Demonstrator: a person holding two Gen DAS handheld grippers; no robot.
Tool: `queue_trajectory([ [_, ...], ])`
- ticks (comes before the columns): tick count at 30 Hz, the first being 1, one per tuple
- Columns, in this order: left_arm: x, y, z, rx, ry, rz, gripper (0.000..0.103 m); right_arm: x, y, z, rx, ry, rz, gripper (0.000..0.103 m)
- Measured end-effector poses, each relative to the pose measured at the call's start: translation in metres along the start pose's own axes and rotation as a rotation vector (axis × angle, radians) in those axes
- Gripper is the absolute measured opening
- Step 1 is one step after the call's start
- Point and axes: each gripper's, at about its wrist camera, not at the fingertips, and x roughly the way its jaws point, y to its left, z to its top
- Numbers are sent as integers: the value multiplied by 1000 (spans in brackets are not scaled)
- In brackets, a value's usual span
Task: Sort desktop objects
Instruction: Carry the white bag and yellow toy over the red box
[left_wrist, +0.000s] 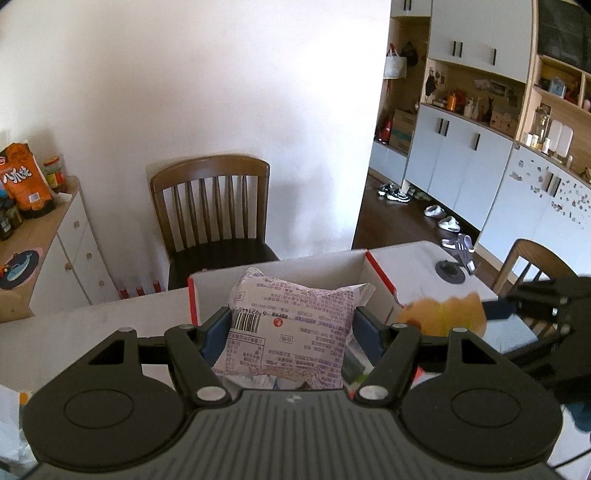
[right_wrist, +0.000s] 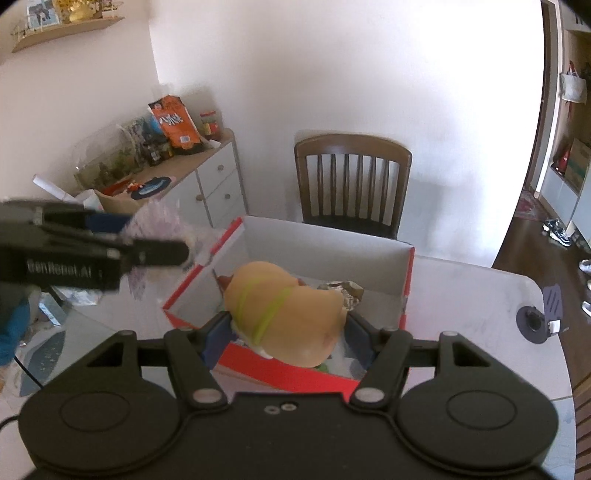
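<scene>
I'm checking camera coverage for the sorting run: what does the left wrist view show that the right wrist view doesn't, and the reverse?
Only the left wrist view shows the printed snack packet clearly, clamped in the left gripper, plus the storage wall and shoes on the floor. Only the right wrist view shows the box's inside, with a foil-wrapped item, and the yellow bag sharply, clamped in the right gripper. Both show the red-edged white box, the wooden chair and the sideboard's orange snack bag.

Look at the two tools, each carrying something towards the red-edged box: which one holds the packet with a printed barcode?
The left tool holds it: a white packet with purple print and a barcode. The right tool grips a plain tan bun-like item banded in green.
</scene>
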Motion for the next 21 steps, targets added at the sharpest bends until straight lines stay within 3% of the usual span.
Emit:
queue_trajectory([
  [7,36,-2,14,-4,40,17,70,22,-8,5,1,21,-10,66],
  [21,114,11,4,-18,161,66,70,78,-29,2,12,87,-39,66],
])
